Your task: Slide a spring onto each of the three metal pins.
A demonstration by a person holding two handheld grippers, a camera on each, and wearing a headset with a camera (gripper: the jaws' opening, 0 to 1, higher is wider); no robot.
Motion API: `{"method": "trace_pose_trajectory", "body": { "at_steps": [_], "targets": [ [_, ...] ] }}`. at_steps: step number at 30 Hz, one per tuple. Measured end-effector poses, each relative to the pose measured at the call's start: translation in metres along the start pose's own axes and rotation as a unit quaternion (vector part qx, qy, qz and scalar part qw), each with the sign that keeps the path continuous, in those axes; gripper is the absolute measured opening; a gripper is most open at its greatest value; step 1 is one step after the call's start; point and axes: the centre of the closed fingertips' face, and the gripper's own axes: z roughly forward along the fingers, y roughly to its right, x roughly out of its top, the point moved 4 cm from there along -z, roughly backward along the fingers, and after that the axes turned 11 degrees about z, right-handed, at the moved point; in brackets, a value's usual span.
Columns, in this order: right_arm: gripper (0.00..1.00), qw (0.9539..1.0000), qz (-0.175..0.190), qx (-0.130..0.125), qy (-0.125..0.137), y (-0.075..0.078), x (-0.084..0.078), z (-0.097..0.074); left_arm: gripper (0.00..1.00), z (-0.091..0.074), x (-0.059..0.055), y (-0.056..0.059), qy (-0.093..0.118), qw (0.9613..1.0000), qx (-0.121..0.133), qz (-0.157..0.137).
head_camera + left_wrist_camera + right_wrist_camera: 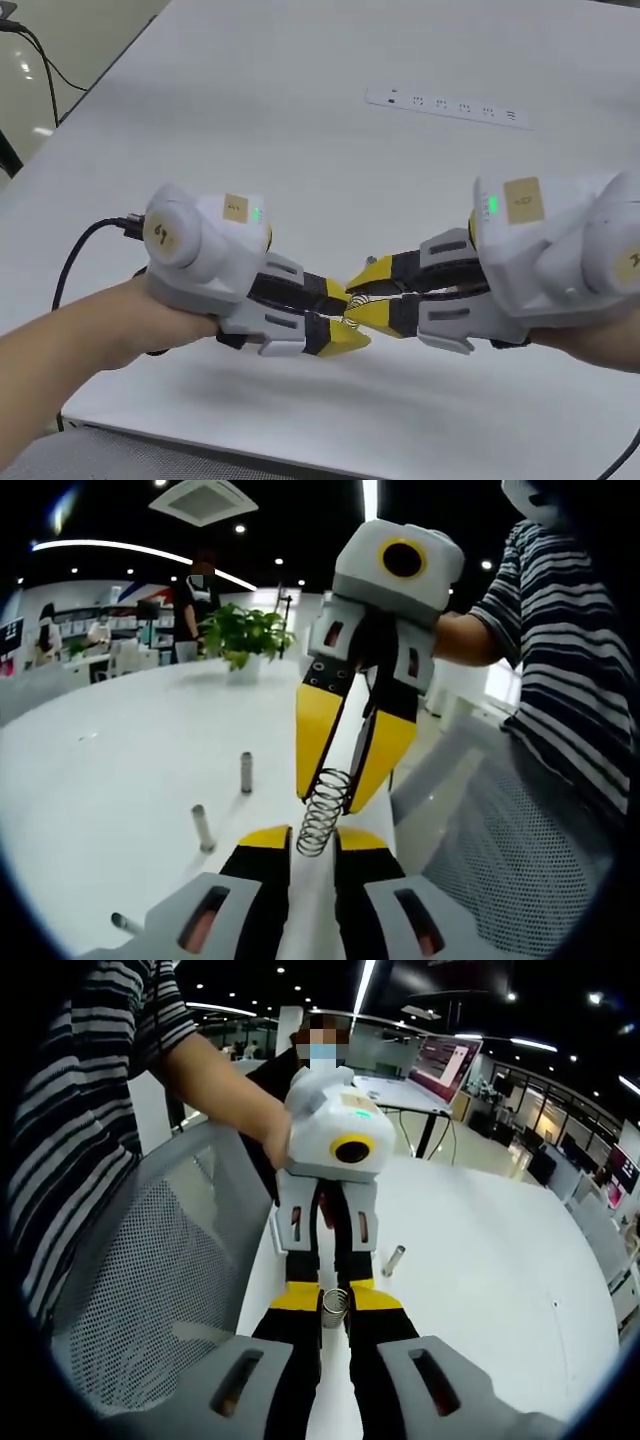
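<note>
Pins [246,772] first: two stand upright on the table [110,750] close to its near edge, a third sits lower left of them, and all three are bare. The left gripper [312,840] hangs over that near edge, jaws drawn narrow around one end of the spring [322,805]. Pinching or merely cradling, I can't tell from here. The spring sits in mid-air between the two tools, on no pin. The right gripper [335,1302] meets it nose to nose, jaws clamped on the other end.

The danger is this handover. If one side lets go before the other has a firm bite, the spring pops loose, and this close to the edge it could bounce off to the floor. Squeeze too hard and the coil kinks and won't slide on. A careless swing towards the pins could topple one.
</note>
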Motion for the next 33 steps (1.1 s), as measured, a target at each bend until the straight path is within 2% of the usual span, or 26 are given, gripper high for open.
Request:
{"method": "trace_pose_trajectory", "body": {
  "at_steps": [5,13,18,26,31,33],
  "targets": [
    [0.06,1.0,-0.001,-0.003,-0.001,0.002,0.0,0.0,0.14,-0.004,-0.002,0.0,-0.005,0.9999,0.006,-0.007],
    [0.06,0.9999,-0.009,-0.01,-0.009,0.005,-0.003,0.0,0.17,-0.018,-0.008,-0.001,-0.009,0.9996,0.017,-0.02],
    [0.06,0.9999,-0.005,-0.013,-0.009,0.007,-0.004,0.0,0.19,-0.028,-0.014,-0.004,-0.013,0.9989,0.034,-0.03],
    [0.06,0.9996,-0.01,-0.026,-0.012,0.011,-0.006,0.0,0.25,-0.042,-0.016,-0.009,-0.006,0.9972,0.062,-0.041],
    [0.06,0.9993,-0.009,-0.032,-0.017,0.013,-0.01,-0.001,0.3,-0.05,-0.023,-0.009,-0.011,0.996,0.073,-0.05],
    [0.06,0.9992,-0.009,-0.036,-0.017,0.013,-0.012,-0.001,0.32,-0.055,-0.027,-0.011,-0.014,0.995,0.085,-0.051]
  ]
}}
